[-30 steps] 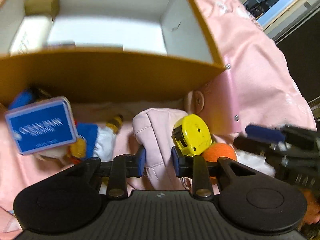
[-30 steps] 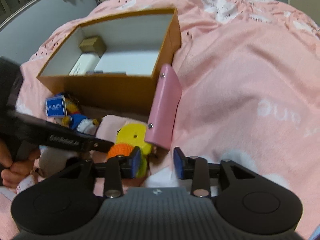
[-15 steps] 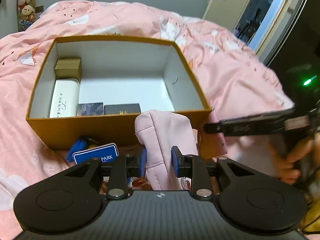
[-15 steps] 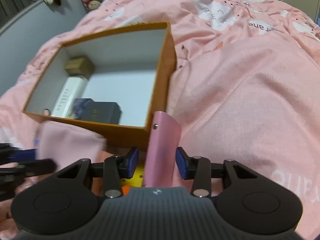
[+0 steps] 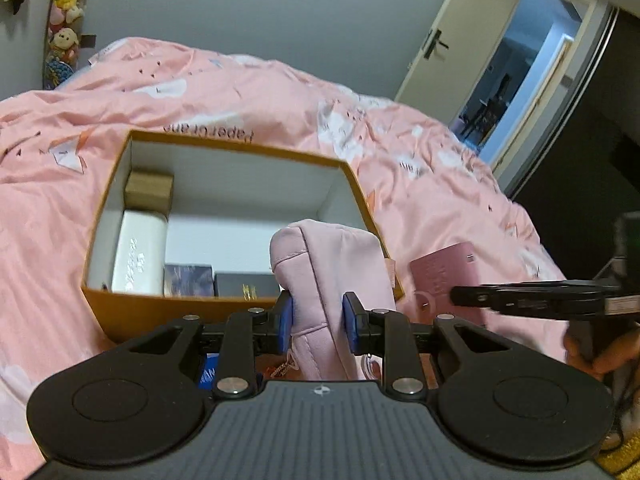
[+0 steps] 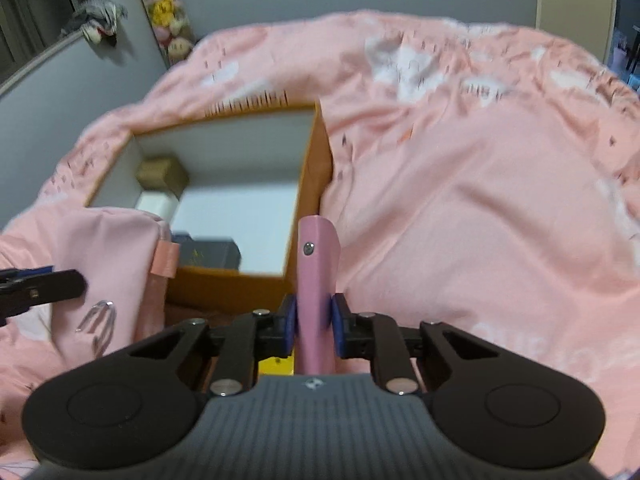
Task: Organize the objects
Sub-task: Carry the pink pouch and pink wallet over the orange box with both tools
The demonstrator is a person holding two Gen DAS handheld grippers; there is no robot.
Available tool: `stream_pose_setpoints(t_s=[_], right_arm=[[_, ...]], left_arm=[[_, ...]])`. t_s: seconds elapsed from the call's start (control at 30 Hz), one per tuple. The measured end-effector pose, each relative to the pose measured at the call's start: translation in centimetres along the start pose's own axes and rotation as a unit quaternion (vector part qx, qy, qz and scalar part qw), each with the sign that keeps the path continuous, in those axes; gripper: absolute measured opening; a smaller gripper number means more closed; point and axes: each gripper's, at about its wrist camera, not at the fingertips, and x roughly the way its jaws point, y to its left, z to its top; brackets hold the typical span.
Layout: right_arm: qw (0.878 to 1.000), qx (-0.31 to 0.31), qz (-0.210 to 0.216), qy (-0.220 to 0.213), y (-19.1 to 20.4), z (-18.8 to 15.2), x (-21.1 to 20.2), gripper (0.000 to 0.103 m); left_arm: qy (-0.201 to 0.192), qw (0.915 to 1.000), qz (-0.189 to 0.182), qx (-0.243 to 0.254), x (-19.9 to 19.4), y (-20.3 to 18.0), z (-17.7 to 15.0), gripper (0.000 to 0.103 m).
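bed: We have the pink duvet [image 5: 248, 92] filling both views; a second ago the cameras looked down at clutter against the box's near wall, now they look out across the room, so both loads are off the bedding.
box: The open brown box [image 5: 132, 312] now shows its whole floor instead of mostly its near wall; a white case [image 5: 138, 256] sits at 9 o'clock inside, a small tan carton [image 5: 149, 190] at 10 o'clock, two dark boxes [image 5: 224, 284] along the near wall. The middle and the 3 o'clock side are bare.
pouch: Our left gripper [image 5: 317, 322] is clamped on the soft pink pouch [image 5: 332, 272], now raised clear above the near rim at 5 o'clock of the box.
wallet: Our right gripper [image 6: 313, 322] was open a second ago; its jaws are closing with the slim pink wallet [image 6: 318, 272] between them, pads already pressing its sides, just outside the box's 4 o'clock corner.
meaning: We judge both items lifted and ready; next is lowering them into the free floor.
risk: The wallet stands on edge and could twist in the pinch.
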Motion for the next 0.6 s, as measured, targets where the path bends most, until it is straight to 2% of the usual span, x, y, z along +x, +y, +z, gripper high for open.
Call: stream_pose_setpoints(t_s=[0.17,0.3,0.47,0.6], right_arm=[[0.998,-0.015,0.024,-0.051,1.4,2.5,-2.3,0.019],[0.997,-0.028,0.039,-0.067,3.2,4.6,-1.0,0.019],[0.997,-0.025,0.051,-0.045,4.8,6.4,3.1,0.019],[0.999,-0.014,0.051,-0.004,5.2,6.9,7.1,0.019]], left_arm=[[-0.021,0.9998,0.004,0.0,0.0,0.4,1.6,0.03],[-0.035,0.9993,0.015,0.004,0.6,0.7,3.0,0.03],[-0.038,0.9988,0.032,-0.001,1.9,2.3,4.5,0.03],[-0.036,0.9986,0.035,-0.014,3.1,3.8,5.1,0.03]])
